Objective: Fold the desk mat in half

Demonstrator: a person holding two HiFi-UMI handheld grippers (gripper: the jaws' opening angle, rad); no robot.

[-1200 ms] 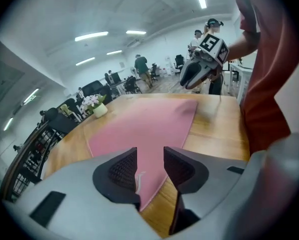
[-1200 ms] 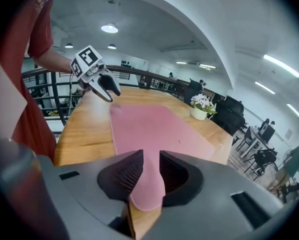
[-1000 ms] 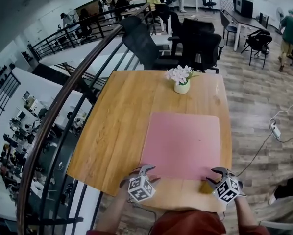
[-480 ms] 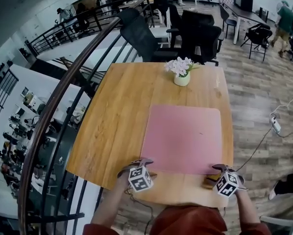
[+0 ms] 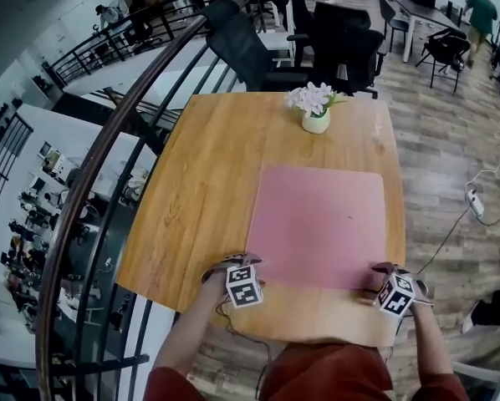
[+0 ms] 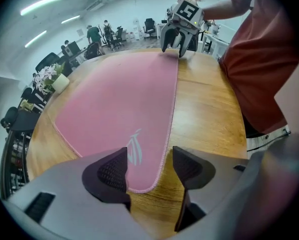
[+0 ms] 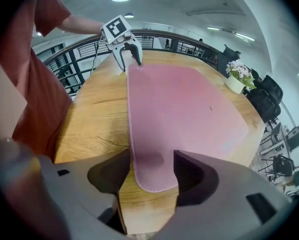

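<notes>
A pink desk mat (image 5: 321,224) lies flat on the right half of the wooden table (image 5: 204,190). My left gripper (image 5: 234,262) stands over the mat's near left corner and my right gripper (image 5: 390,270) over its near right corner, both pointing steeply down. In the left gripper view the rounded corner of the mat (image 6: 124,99) lies between the spread jaws of the left gripper (image 6: 149,169), untouched by the pads. The right gripper (image 7: 149,171) likewise straddles its corner of the mat (image 7: 184,104) without pressing on it. Both pairs of jaws have just been opening.
A small vase of white flowers (image 5: 315,109) stands beyond the mat's far edge. A curved railing (image 5: 108,174) runs along the table's left side, with office chairs (image 5: 334,48) behind it. A power strip (image 5: 476,203) and cable lie on the floor at the right.
Both grippers have come down onto the mat's near corners, and their jaws stand wider than before.
</notes>
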